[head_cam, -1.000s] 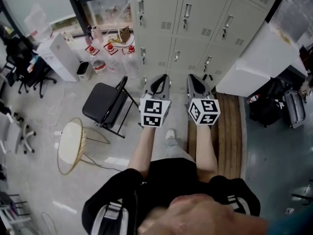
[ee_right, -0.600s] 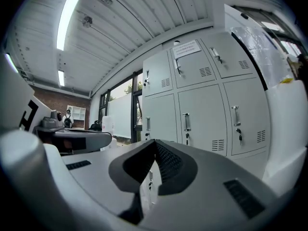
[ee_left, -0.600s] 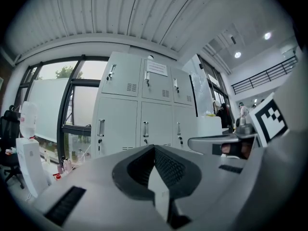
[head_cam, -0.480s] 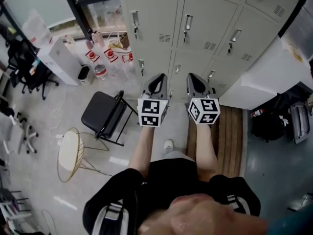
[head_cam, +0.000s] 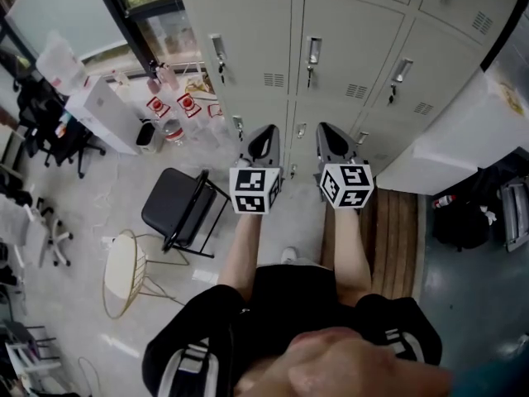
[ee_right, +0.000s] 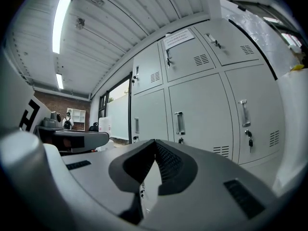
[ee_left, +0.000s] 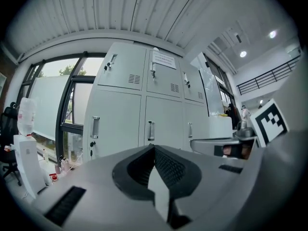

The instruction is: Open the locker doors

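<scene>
- Flanking the person (head_cam: 289,304): chair (head_cam: 175,205) left, wooden platform (head_cam: 390,230) right.
- Lockers (head_cam: 347,31) ahead of left gripper (head_cam: 264,131) and right gripper (head_cam: 329,131), apart.
- Both jaws closed, empty.

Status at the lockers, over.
Left gripper, right gripper shut, empty. Locker doors in view all closed, not touched. Chair left, clear of path.

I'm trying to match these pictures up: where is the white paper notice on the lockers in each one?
Head view: not in it.
Left gripper view: paper notice upper centre, on a top-row door.
Right gripper view: paper notice top centre, same door.
Shared landmark: the grey lockers.
</scene>
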Action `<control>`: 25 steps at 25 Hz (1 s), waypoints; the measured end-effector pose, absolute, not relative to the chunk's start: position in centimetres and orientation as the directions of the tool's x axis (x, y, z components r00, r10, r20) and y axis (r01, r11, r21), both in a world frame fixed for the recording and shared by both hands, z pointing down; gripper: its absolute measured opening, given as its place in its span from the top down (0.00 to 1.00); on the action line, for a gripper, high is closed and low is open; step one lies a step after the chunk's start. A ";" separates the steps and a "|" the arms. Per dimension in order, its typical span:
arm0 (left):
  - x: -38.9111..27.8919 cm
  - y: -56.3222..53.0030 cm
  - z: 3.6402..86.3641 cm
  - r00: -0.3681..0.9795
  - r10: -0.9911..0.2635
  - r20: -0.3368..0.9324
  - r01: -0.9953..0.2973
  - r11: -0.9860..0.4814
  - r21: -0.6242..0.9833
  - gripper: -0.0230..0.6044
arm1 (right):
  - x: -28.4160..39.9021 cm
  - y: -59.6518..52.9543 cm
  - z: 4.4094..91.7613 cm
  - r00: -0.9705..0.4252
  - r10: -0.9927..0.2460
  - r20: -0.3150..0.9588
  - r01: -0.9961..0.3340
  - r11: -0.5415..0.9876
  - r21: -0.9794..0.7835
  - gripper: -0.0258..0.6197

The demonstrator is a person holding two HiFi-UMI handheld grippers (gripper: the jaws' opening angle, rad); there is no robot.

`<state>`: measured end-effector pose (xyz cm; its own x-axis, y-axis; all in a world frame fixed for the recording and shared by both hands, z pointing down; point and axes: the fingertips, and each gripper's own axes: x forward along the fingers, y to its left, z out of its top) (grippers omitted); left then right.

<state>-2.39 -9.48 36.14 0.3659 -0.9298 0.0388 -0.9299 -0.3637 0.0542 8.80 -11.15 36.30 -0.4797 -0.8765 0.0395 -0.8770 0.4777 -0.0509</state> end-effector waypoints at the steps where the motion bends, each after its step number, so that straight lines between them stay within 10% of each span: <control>1: -2.4 -9.8 36.3 0.363 -0.931 0.042 -0.931 -0.360 0.057 0.95 | 8.8 -11.6 36.5 -0.481 -0.876 0.043 -0.876 0.479 -0.053 0.93; 25: -8.8 -13.3 38.9 0.200 -0.975 0.100 -0.977 -0.191 0.099 0.95 | 2.8 -16.0 39.0 -0.612 -0.787 0.076 -0.790 0.607 -0.084 0.93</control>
